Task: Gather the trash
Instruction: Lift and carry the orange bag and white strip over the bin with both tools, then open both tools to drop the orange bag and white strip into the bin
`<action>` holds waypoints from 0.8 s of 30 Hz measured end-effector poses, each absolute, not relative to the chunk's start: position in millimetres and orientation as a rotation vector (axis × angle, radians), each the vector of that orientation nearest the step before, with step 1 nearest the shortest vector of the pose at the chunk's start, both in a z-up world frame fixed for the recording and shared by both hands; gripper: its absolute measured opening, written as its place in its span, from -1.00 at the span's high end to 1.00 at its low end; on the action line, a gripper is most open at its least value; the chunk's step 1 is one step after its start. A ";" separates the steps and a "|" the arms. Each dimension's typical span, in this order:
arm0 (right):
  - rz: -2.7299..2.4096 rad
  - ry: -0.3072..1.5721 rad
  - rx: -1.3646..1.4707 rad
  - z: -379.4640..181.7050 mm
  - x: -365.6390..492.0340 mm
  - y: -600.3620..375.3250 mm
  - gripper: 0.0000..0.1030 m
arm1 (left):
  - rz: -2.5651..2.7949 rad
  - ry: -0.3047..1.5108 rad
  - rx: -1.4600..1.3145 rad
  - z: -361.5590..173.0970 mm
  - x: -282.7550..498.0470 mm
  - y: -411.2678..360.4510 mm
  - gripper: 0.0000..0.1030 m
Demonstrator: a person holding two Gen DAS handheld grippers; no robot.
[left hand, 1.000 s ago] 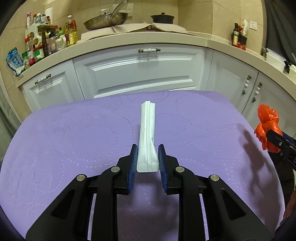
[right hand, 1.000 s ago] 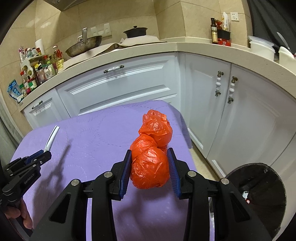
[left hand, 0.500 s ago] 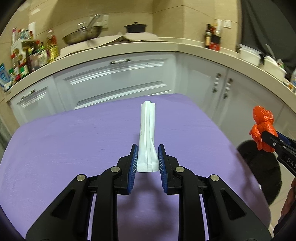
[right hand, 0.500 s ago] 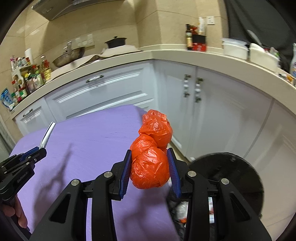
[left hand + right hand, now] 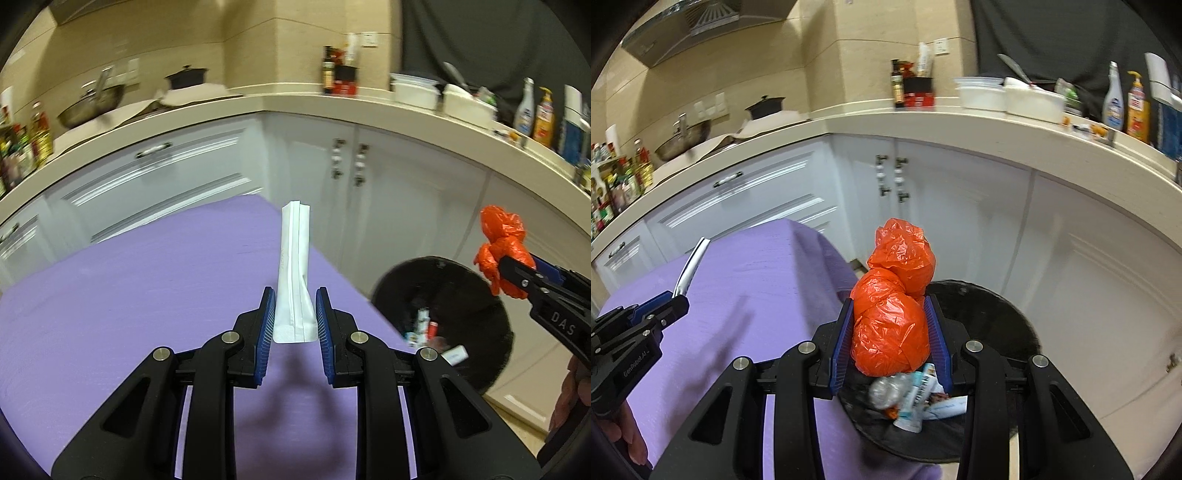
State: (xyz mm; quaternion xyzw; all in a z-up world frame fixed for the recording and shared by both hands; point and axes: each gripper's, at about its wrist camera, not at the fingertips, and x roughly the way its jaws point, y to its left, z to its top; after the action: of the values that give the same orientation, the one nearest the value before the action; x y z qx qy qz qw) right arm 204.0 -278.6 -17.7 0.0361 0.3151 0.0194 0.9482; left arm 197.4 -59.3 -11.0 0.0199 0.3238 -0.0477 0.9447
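My left gripper (image 5: pixel 294 320) is shut on a long white pouch (image 5: pixel 294 266) and holds it above the purple table (image 5: pixel 129 295), near its right edge. My right gripper (image 5: pixel 891 338) is shut on a crumpled orange plastic bag (image 5: pixel 892 306) and holds it over the black trash bin (image 5: pixel 993 317) on the floor. The bin (image 5: pixel 476 295) has several pieces of trash inside. The right gripper with the orange bag (image 5: pixel 500 247) shows at the right of the left wrist view. The left gripper (image 5: pixel 670 301) with the pouch (image 5: pixel 691 266) shows at the left of the right wrist view.
White kitchen cabinets (image 5: pixel 960 206) run behind the table and bin. The beige counter (image 5: pixel 923 110) carries a pan, a pot, bottles and white tubs. The purple table (image 5: pixel 738 295) ends just left of the bin.
Both grippers have swung to the right with their loads. The right gripper now hangs over the bin instead of the table. The left gripper has neared the table's right edge.
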 end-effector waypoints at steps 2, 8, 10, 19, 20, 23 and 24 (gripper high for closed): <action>0.023 0.639 0.080 -18.5 198.9 -287.8 0.26 | -0.129 0.654 0.060 -10.6 194.5 -75.6 0.58; -0.019 0.634 0.099 -21.9 189.4 -310.2 0.26 | -0.198 0.640 0.099 -9.5 188.6 -113.0 0.58; -0.028 0.633 0.105 -23.3 187.6 -316.0 0.26 | -0.218 0.638 0.111 -10.1 188.5 -124.1 0.58; -0.071 0.641 0.134 -32.6 183.9 -341.6 0.26 | -0.284 0.646 0.150 -18.3 190.4 -163.1 0.58; -0.074 0.642 0.136 -33.3 183.7 -343.1 0.26 | -0.291 0.645 0.154 -18.8 191.0 -166.6 0.58; -0.084 0.648 0.145 -37.0 185.5 -349.9 0.26 | -0.307 0.644 0.169 -21.9 193.2 -176.2 0.58; -0.086 0.649 0.147 -37.9 186.1 -351.5 0.26 | -0.312 0.646 0.172 -23.5 194.1 -178.5 0.58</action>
State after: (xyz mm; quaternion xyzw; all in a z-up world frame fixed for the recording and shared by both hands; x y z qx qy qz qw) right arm 186.1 -351.5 -37.9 0.0721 0.3185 -0.0420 0.9443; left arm 194.1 -178.5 -23.5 0.0840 0.3158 -0.1524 0.9327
